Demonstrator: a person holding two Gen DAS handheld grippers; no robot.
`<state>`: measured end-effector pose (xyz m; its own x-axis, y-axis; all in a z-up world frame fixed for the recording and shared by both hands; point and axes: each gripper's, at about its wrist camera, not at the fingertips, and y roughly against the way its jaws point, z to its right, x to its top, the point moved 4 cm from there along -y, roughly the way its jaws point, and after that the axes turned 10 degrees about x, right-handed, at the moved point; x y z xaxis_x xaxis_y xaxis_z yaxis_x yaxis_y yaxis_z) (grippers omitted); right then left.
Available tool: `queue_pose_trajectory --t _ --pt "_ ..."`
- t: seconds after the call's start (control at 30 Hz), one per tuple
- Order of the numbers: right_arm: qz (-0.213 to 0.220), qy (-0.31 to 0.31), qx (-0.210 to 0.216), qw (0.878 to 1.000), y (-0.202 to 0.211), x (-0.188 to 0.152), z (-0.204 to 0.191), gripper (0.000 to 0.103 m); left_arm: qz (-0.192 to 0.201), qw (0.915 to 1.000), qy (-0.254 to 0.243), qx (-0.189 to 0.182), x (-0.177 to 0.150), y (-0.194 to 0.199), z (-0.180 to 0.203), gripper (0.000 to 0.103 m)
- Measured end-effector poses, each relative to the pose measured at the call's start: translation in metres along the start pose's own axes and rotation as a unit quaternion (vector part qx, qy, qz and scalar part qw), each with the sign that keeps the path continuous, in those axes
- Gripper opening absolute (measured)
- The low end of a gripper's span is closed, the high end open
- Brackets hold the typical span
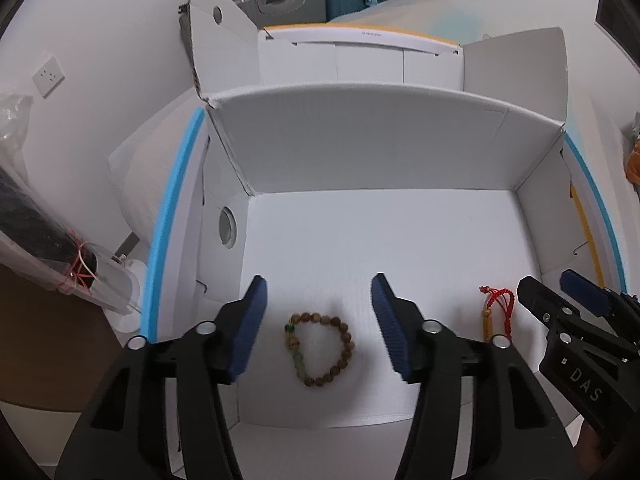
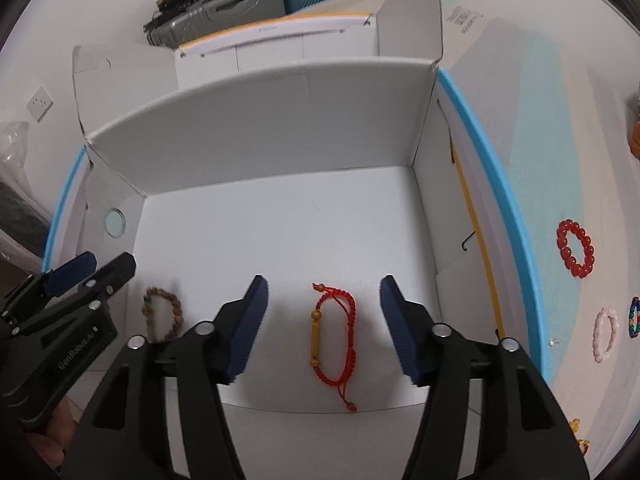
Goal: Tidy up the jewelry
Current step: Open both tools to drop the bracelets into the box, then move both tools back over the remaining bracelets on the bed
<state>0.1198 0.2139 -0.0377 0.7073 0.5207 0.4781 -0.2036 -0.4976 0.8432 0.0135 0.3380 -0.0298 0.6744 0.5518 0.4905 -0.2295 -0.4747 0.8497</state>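
A brown wooden-bead bracelet lies on the floor of the white cardboard box; it also shows in the right wrist view. My left gripper is open and empty above it, one finger on each side. A red cord bracelet with a yellow tube bead lies to its right in the box, also seen in the left wrist view. My right gripper is open and empty, straddling it from above.
Outside the box on the right, on a light blue mat, lie a red bead bracelet, a pink bracelet and a dark multicolour one. A second white box stands behind. Suitcases are at the back.
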Motion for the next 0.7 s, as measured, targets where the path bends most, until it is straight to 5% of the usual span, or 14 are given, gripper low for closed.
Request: queue_pose_trajectory --t 0.13,0.3,0.5,0.7 --pt "0.02 0.003 -0.001 1.0 0.012 0.002 -0.004 0.075 0.016 0.9998 0.005 0.009 0.003 0.012 -0.006 0.073" --pt "0.03 0.007 -0.005 1.0 0.024 0.0 -0.004 0.077 0.043 0.9988 0.015 0.014 0.005 0.029 -0.015 0.085" --pt "0.058 0.009 -0.009 0.998 0.045 -0.003 -0.004 0.092 0.067 0.9972 0.029 0.019 0.004 0.044 -0.022 0.094" --pt "0.08 0.003 -0.016 0.997 0.065 -0.005 0.004 0.095 0.08 0.9964 0.024 0.015 0.001 0.06 -0.019 0.097"
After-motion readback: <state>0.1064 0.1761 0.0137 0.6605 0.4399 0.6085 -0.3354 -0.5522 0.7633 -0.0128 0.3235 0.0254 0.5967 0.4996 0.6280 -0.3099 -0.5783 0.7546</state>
